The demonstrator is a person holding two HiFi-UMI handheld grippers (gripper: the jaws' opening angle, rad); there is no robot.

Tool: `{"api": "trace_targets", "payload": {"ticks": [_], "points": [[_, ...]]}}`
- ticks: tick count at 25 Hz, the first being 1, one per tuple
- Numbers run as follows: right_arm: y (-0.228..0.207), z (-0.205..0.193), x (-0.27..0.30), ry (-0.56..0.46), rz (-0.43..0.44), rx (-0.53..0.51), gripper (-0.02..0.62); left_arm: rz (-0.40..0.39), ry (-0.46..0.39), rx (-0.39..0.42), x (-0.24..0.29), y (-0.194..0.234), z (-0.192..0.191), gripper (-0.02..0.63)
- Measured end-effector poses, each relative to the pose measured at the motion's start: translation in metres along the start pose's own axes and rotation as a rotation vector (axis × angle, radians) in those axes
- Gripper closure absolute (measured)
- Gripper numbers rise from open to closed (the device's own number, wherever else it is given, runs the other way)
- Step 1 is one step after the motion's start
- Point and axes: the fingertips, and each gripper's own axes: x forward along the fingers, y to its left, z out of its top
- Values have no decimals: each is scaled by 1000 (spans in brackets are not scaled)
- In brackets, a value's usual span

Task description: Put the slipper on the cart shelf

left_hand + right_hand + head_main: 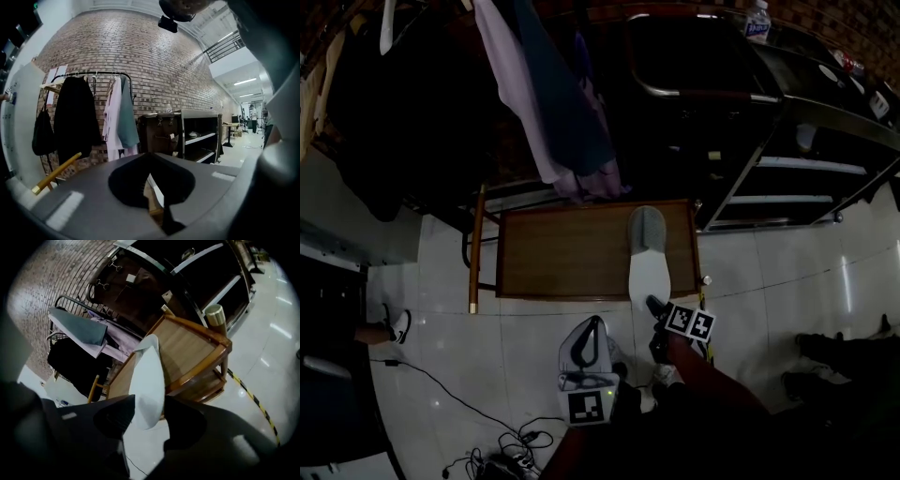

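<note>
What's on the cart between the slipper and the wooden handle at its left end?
Nothing: in the head view, the cart top is bare from the slipper to the handle.

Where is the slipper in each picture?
Head view: the slipper lies at the right end of the wooden cart.
Left gripper view: I can't make it out.
Right gripper view: in the middle, between the jaws.
Shared landmark: the hanging pink shirt, seen in all three.
</note>
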Motion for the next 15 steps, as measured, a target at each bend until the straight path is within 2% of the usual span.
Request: {"api": "trace_targets", "payload": {"ticks": [2,5,9,15], "points": [[-1,1,-1,-2,-18,-9,462,0,4,-2,-1,0,-1,589],[3,0,-2,-7,-12,-19,497,-6,8,8,-2,-1,-1,589],[9,-1,-6,-12,-11,-70,532,-9,7,13,-3,-2,-1,589],[23,2,-26,-42,-2,-188,551,-33,-1,35,-5,-11,2,589]]}}
